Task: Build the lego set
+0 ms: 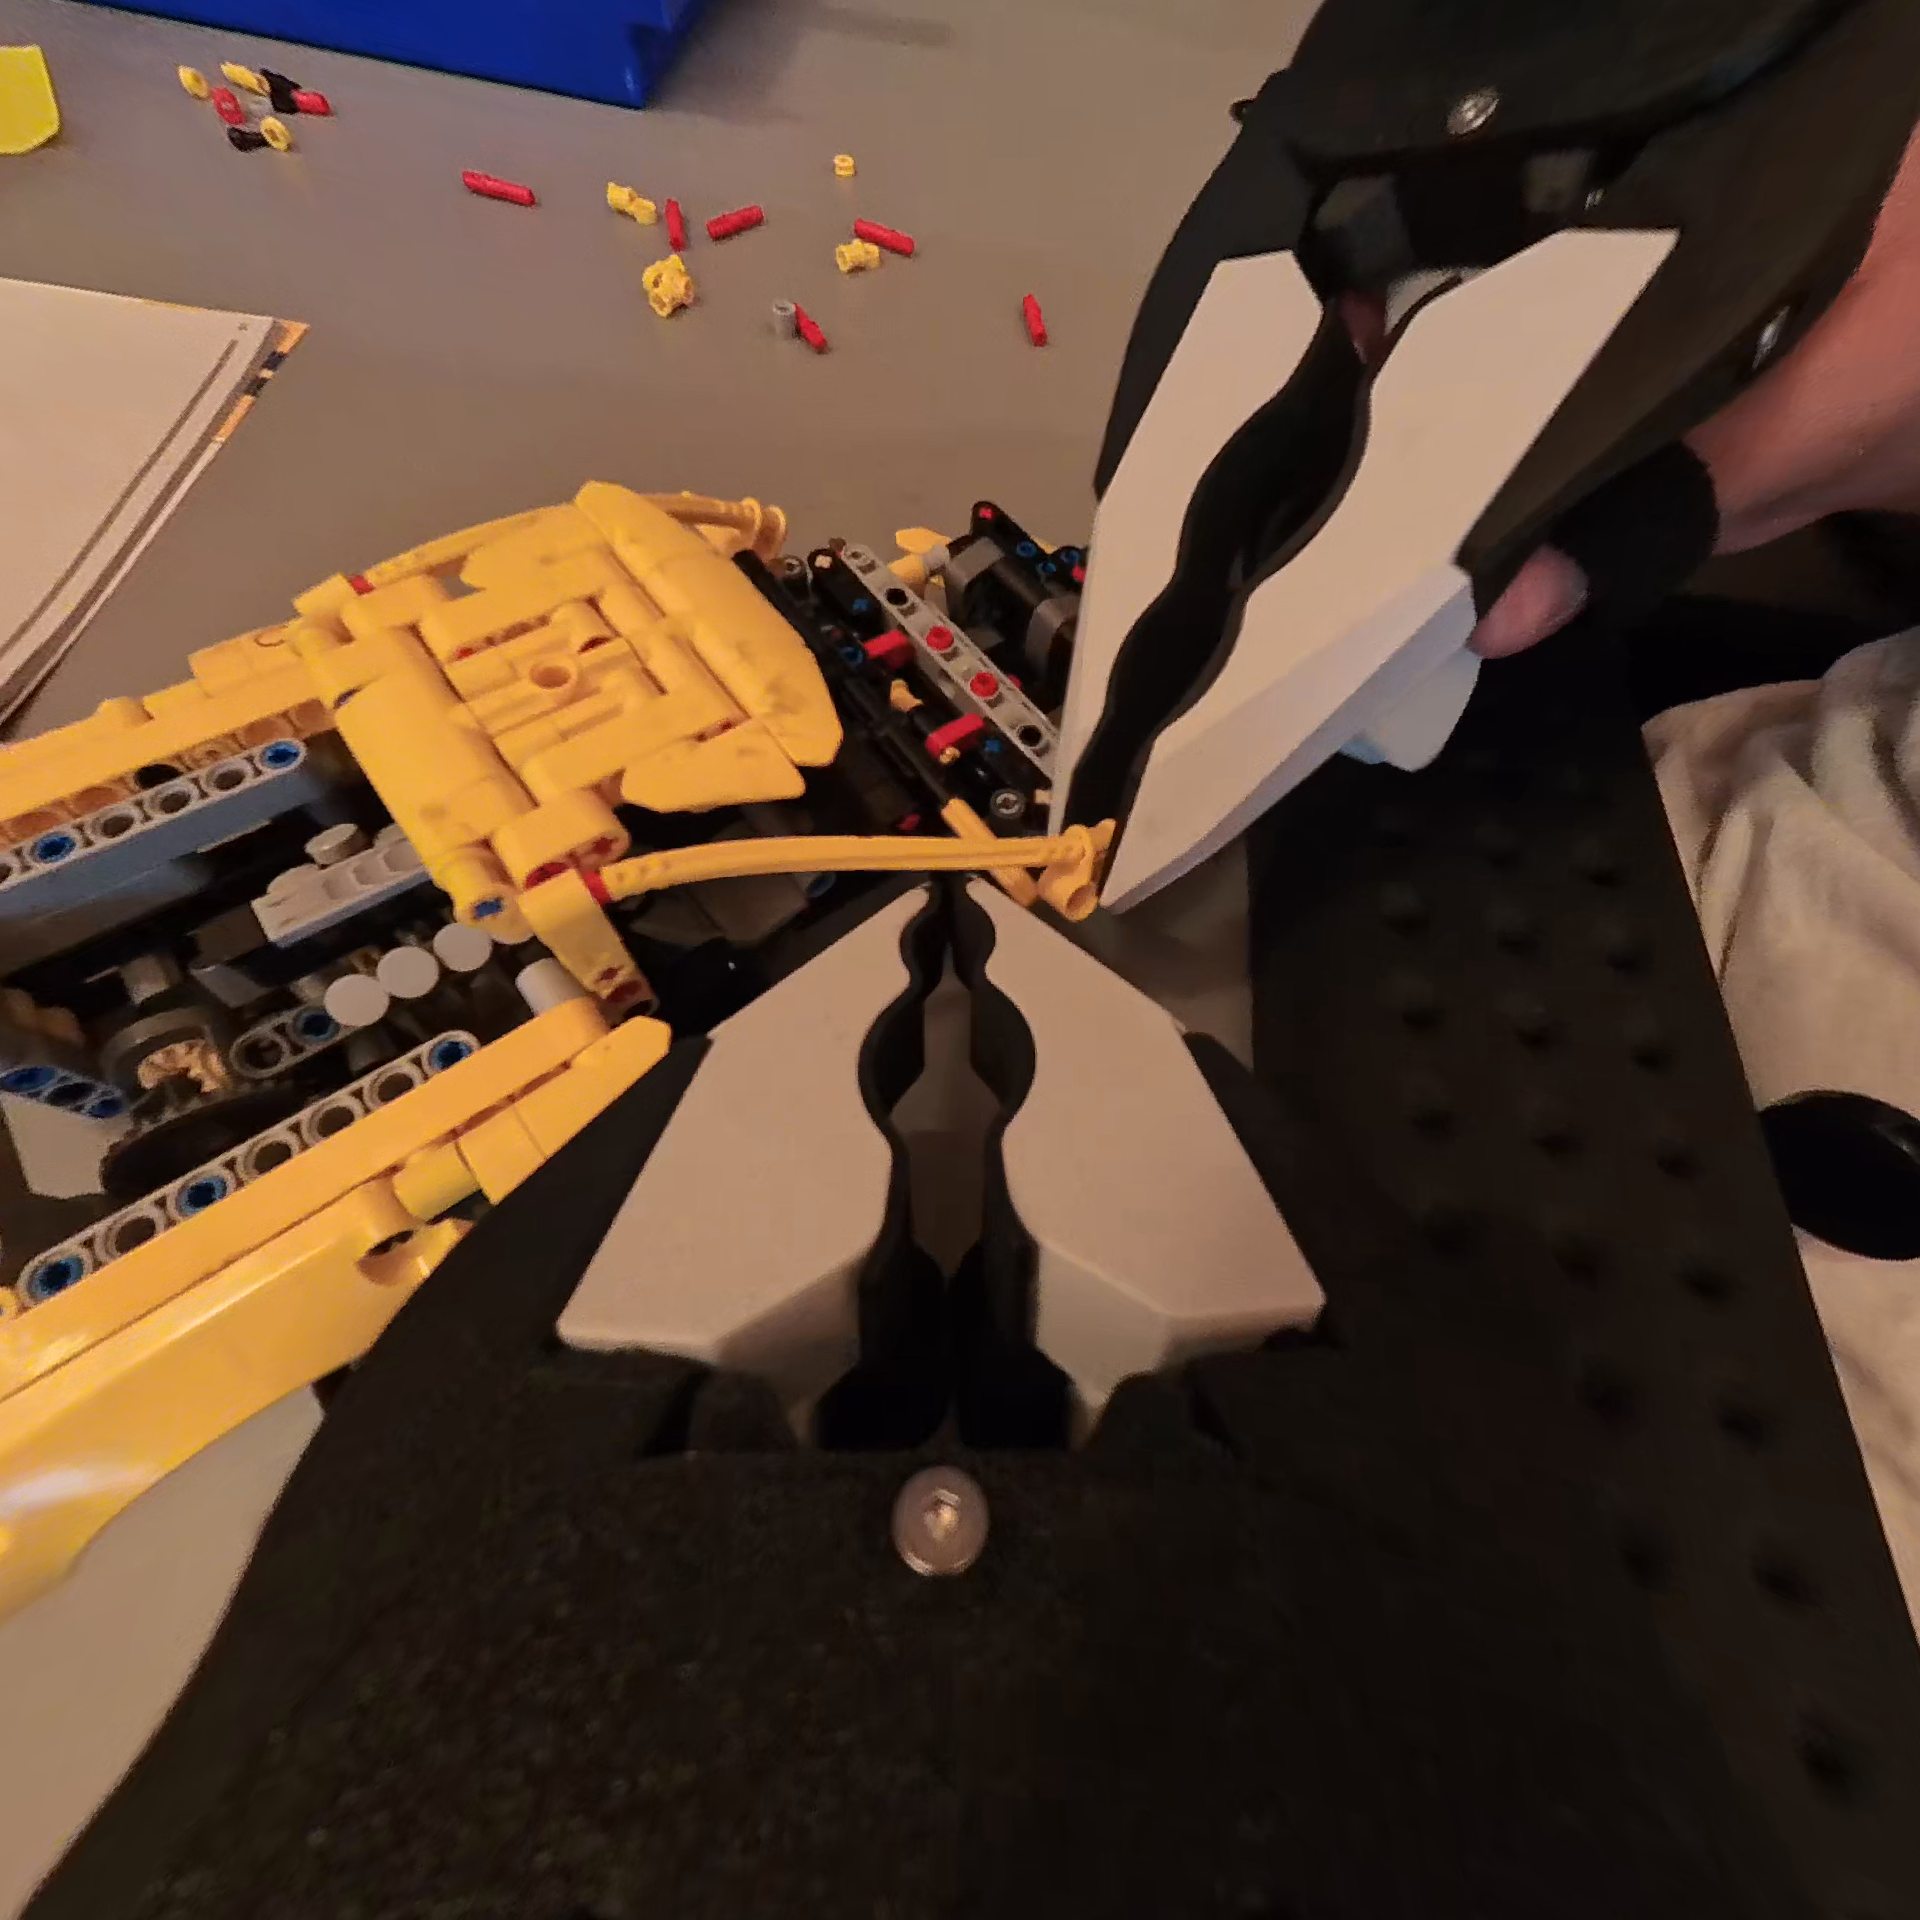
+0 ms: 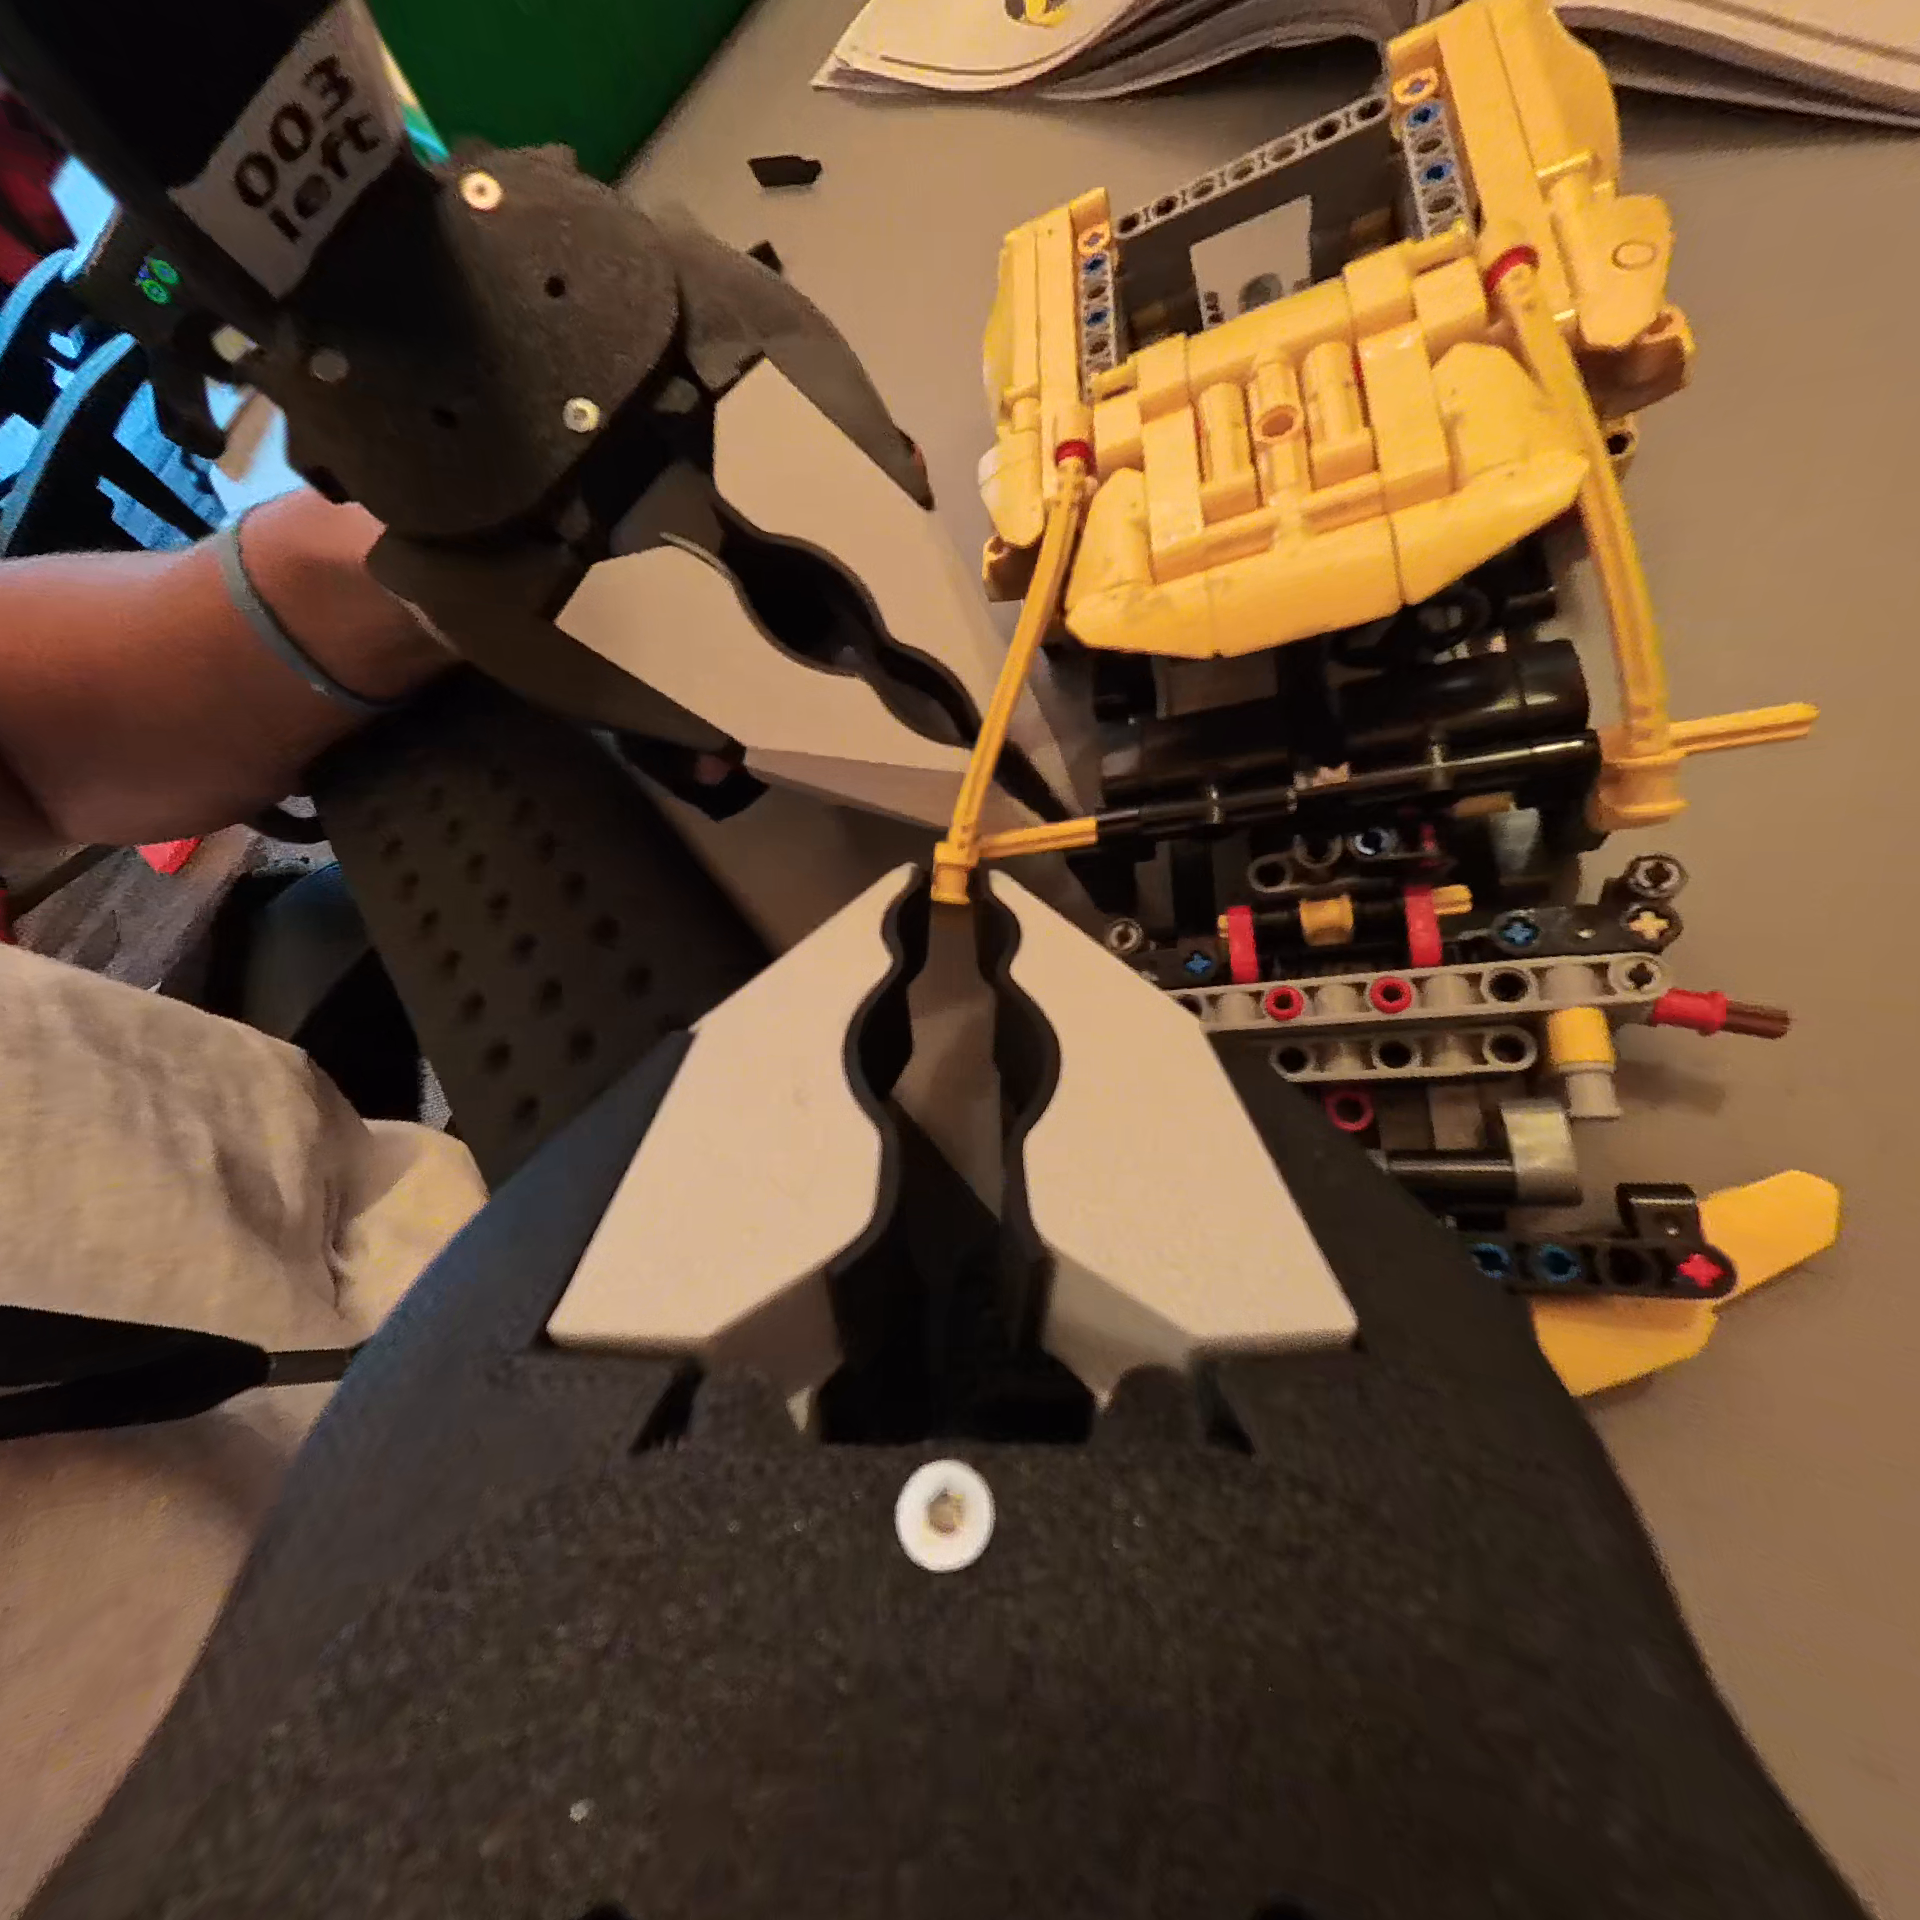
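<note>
The yellow and black lego vehicle (image 1: 540,665) lies on the grey table; it also shows in the right wrist view (image 2: 1299,468). A thin yellow flexible hose (image 1: 831,857) runs from its body to a small yellow connector (image 1: 1086,862). My right gripper (image 2: 951,883) is shut on that connector (image 2: 951,878), beside a yellow axle (image 2: 1039,831) that sticks out of the model. The right gripper also shows in the left wrist view (image 1: 1091,862), coming in from the upper right. My left gripper (image 1: 951,899) is shut just below the hose, with nothing visible between its pads; its tips (image 2: 1029,805) sit behind the hose.
Loose red and yellow pins (image 1: 727,223) are scattered on the table beyond the model. An instruction booklet (image 1: 104,436) lies at the left, a blue box (image 1: 468,42) at the back. A yellow curved panel (image 2: 1714,1278) sits at the model's near end. Left and right tips are no more than a few centimetres apart.
</note>
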Motion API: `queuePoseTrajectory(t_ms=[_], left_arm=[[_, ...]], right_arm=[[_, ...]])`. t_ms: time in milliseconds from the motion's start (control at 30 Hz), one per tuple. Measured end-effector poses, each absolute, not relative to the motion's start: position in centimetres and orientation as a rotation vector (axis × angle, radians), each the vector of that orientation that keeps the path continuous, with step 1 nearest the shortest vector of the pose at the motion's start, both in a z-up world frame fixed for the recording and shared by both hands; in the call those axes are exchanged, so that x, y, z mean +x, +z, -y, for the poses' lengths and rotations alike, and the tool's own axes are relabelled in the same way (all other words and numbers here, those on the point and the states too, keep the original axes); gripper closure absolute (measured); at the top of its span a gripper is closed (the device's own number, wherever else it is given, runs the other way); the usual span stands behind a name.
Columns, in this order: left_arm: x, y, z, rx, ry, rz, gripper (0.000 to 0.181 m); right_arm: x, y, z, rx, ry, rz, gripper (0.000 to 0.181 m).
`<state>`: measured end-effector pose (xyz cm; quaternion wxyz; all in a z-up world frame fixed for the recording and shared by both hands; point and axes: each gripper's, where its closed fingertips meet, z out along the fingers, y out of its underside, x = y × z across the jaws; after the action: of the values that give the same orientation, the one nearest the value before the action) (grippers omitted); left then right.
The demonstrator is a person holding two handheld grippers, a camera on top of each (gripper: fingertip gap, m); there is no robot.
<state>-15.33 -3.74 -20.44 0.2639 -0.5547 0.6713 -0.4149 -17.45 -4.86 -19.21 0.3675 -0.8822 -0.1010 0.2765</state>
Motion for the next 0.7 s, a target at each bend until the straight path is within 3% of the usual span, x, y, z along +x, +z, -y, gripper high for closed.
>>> queuePoseTrajectory(t_ms=[367, 500, 567, 700], left_arm=[[-15.8, -20.4, 3.7, -1.467, -1.076, -1.863, 0.181], [-17.7, -17.8, 0.9, -1.367, -0.944, -1.945, 0.180], [-17.6, -15.8, -1.7, -1.375, -0.906, -1.954, 0.153], [-15.9, -14.2, -3.5, -1.330, -1.082, -2.149, 0.117]], right_arm=[[-16.8, -19.6, 4.5, -2.289, 0.328, 0.451, 0.174], [-16.6, -19.6, 4.3, -2.299, 0.356, 0.435, 0.174], [-16.4, -19.6, 4.2, -2.297, 0.346, 0.440, 0.174], [-16.3, -19.6, 4.1, -2.281, 0.328, 0.495, 0.174]])
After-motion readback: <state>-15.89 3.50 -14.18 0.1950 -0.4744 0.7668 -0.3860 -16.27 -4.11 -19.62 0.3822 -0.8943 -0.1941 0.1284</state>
